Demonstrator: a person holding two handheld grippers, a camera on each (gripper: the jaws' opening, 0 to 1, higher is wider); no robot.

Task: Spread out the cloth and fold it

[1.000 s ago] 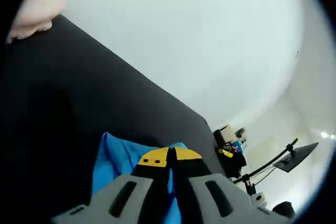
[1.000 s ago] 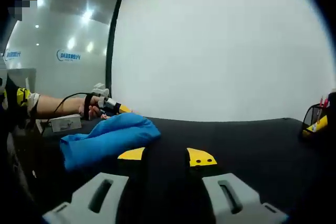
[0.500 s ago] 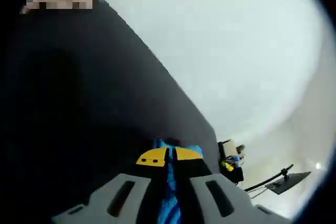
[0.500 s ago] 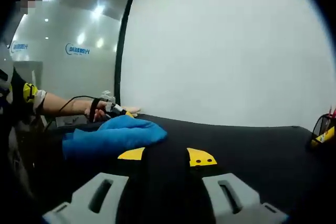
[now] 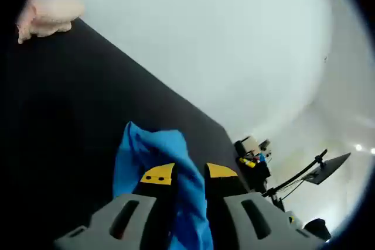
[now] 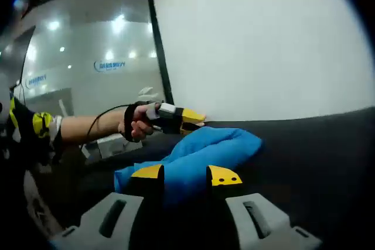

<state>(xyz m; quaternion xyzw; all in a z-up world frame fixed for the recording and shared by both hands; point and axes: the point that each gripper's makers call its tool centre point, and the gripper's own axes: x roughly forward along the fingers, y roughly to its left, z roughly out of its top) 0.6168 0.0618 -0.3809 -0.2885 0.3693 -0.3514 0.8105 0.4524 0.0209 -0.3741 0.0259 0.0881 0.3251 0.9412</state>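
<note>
A bunched blue cloth lies on the black table. My left gripper has its yellow-tipped jaws a little apart, and a strip of the cloth runs through the gap between them. In the right gripper view the cloth sits as a heap just beyond my right gripper, which stands open with its tips at the cloth's near edge. A hand holds the left gripper at the far side of the heap.
A white wall rises behind the table. A pen holder with small items stands at the table's far end, with a lamp arm past it. A hand rests at the far edge. A glass partition and a white box are at the left.
My left jaws were pressed together on the cloth and now stand apart with more cloth spread ahead. The right gripper has moved closer to the heap, which now reaches its tips.
</note>
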